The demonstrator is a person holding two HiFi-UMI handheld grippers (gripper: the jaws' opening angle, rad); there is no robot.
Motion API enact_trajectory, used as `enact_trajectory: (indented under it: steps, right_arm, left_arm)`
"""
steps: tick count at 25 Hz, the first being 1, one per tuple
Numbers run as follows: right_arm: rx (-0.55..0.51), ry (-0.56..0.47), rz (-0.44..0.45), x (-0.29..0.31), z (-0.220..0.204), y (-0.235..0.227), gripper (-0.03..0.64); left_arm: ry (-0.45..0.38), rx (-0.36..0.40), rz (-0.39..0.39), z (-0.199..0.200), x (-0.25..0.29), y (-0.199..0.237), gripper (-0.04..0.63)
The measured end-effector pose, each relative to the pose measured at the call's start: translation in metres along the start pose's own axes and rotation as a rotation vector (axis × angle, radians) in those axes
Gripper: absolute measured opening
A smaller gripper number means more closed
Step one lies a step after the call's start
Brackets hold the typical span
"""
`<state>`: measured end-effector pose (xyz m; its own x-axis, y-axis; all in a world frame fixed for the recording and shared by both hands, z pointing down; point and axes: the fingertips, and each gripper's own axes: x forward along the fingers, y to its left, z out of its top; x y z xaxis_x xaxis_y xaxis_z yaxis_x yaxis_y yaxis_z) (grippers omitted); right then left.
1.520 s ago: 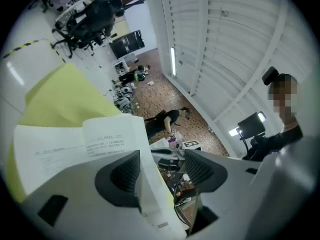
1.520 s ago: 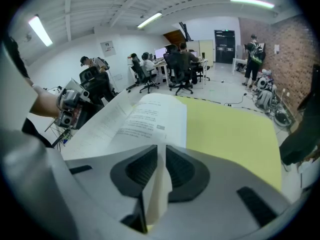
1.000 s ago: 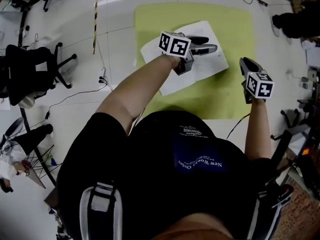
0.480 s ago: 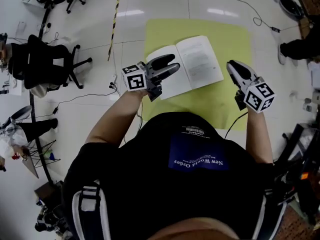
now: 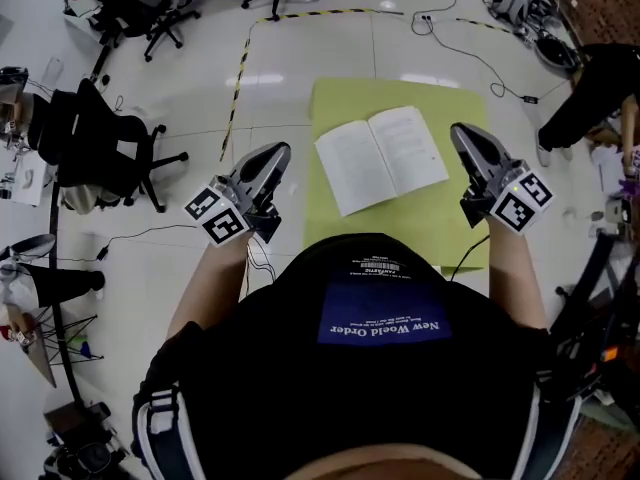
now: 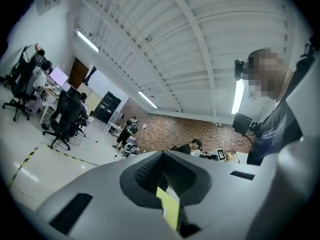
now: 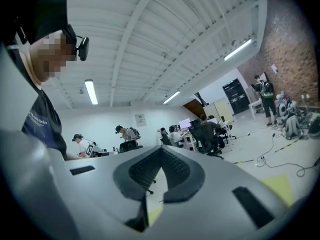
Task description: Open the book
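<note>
Book (image 5: 382, 158): open, pages up, far middle of the mat (image 5: 440, 213); spread runs left to right, skewed.
Left gripper (image 5: 272, 158): jaws together, empty, outside mat's left edge.
Right gripper (image 5: 462, 136): jaws together, empty, above mat's right edge; nearer the book.

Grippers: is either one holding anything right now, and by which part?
Nothing is held. The left gripper and the right gripper are both shut and empty, either side of the open book lying on the green mat.
</note>
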<state>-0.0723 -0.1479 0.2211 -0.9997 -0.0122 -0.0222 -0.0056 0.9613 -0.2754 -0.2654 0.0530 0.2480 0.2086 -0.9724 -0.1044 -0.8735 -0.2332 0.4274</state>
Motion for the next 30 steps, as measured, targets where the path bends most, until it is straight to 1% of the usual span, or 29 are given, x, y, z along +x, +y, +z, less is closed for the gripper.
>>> enact_trajectory:
  steps: [4, 7, 11, 19, 25, 30]
  right_arm:
    - [0.056, 0.004, -0.073, 0.006, -0.016, 0.026, -0.012]
    - [0.104, 0.038, -0.123, 0.008, -0.031, 0.026, -0.014]
    - [0.084, 0.073, -0.160, 0.006, -0.036, 0.020, -0.014]
    - [0.021, 0.100, -0.170, 0.004, -0.039, 0.036, -0.014]
    - [0.010, 0.116, -0.160, 0.005, -0.040, 0.025, -0.014]
    - [-0.005, 0.118, -0.165, 0.011, -0.042, 0.042, -0.014]
  left_arm:
    - [-0.019, 0.010, -0.015, 0.008, -0.035, -0.007, 0.006]
    - [-0.021, 0.024, -0.025, 0.009, -0.044, -0.010, 0.006]
    - [-0.021, 0.034, -0.056, 0.012, -0.038, -0.013, 0.006]
    - [0.003, 0.043, -0.088, 0.009, -0.043, -0.013, 0.006]
    - [0.005, 0.030, -0.088, 0.010, -0.031, -0.013, 0.006]
    - [0.012, 0.024, -0.105, 0.012, -0.046, -0.012, 0.006]
